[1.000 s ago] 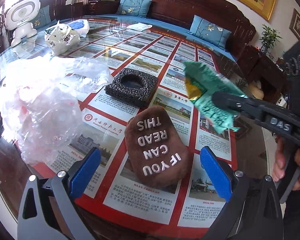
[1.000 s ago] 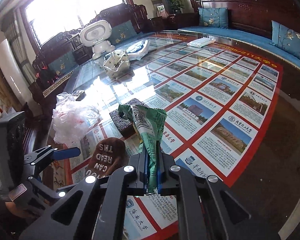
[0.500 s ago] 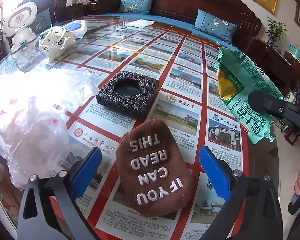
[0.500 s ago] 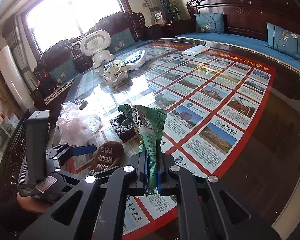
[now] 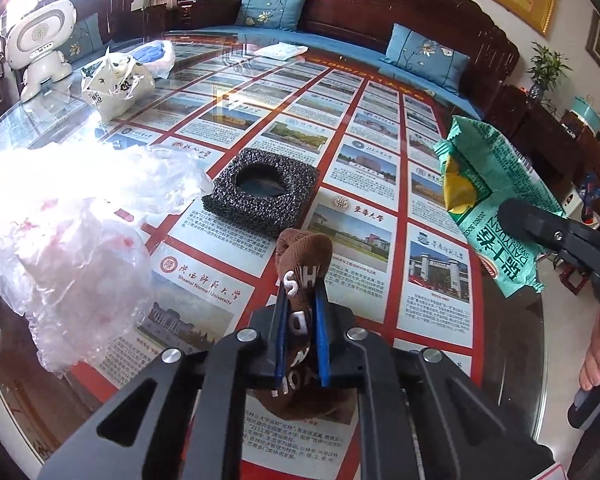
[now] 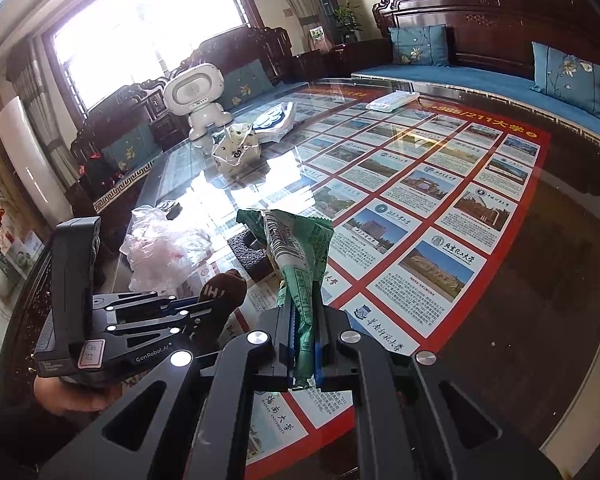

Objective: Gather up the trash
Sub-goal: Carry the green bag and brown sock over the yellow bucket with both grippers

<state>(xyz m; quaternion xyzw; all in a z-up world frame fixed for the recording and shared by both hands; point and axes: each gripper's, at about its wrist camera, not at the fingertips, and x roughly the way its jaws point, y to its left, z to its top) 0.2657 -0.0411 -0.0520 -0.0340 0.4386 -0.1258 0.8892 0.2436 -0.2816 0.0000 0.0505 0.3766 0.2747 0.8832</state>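
My left gripper (image 5: 300, 308) is shut on a brown sock (image 5: 302, 256) with white letters, bunched upright between the blue pads; the sock also shows in the right wrist view (image 6: 222, 294). My right gripper (image 6: 303, 320) is shut on a green snack wrapper (image 6: 300, 248), held above the glass table; the wrapper also shows at the right of the left wrist view (image 5: 496, 204). A black foam square with a hole (image 5: 262, 190) lies just beyond the sock. A crumpled clear plastic bag (image 5: 72, 216) lies to the left.
The glass table (image 6: 480, 168) covers a red poster of photo cards. A white printed bag (image 5: 116, 82), a white toy robot (image 5: 40, 46) and a white packet (image 5: 280, 51) sit farther back. Wooden sofas with blue cushions ring the table.
My left gripper has closed on the brown sock, which lay flat before and now stands bunched between the pads. My right gripper still holds the green wrapper, a little lower and farther right.
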